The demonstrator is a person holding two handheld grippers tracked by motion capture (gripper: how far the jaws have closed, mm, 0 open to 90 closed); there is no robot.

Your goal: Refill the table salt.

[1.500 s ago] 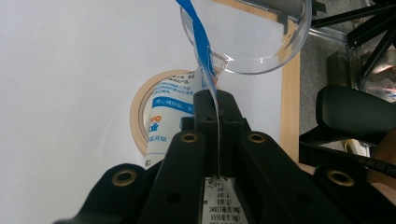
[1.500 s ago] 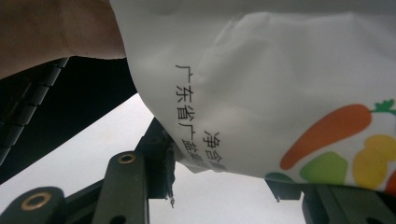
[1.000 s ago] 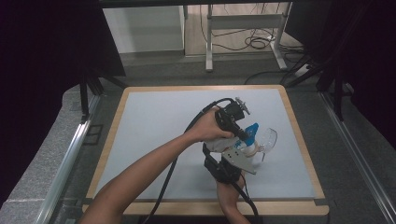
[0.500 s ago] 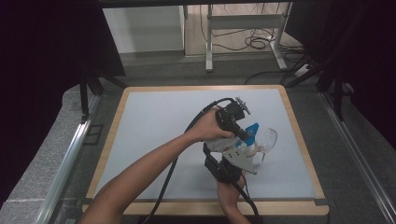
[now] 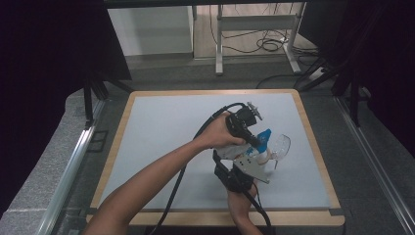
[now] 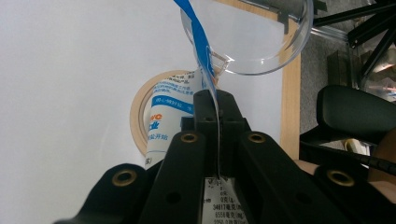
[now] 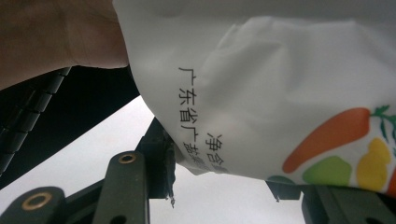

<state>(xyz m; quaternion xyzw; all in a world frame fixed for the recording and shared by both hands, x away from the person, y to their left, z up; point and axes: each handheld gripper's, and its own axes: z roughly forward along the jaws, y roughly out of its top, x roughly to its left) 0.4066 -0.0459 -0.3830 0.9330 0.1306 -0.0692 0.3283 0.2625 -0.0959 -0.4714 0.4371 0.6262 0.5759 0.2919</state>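
A white and blue printed bag (image 5: pixel 262 139) is held tilted over the white table mat (image 5: pixel 161 127), its blue end toward a clear glass cup (image 5: pixel 280 146) at the right. My left gripper (image 5: pixel 254 141) comes from above; in the left gripper view its jaws (image 6: pixel 217 100) are shut on the bag's thin upper edge (image 6: pixel 205 60), just below the cup's rim (image 6: pixel 247 37). My right gripper (image 5: pixel 240 172) sits nearer the front edge. In the right gripper view it (image 7: pixel 219 182) is shut on the bag's white body (image 7: pixel 261 93), which bears a carrot picture.
A beige tape roll (image 6: pixel 137 112) lies on the mat under the bag. The mat has a wooden border (image 5: pixel 313 142). Beyond the table's far edge stand a metal stand (image 5: pixel 254 29) and floor cables (image 5: pixel 266 45). Dark curtains hang at both sides.
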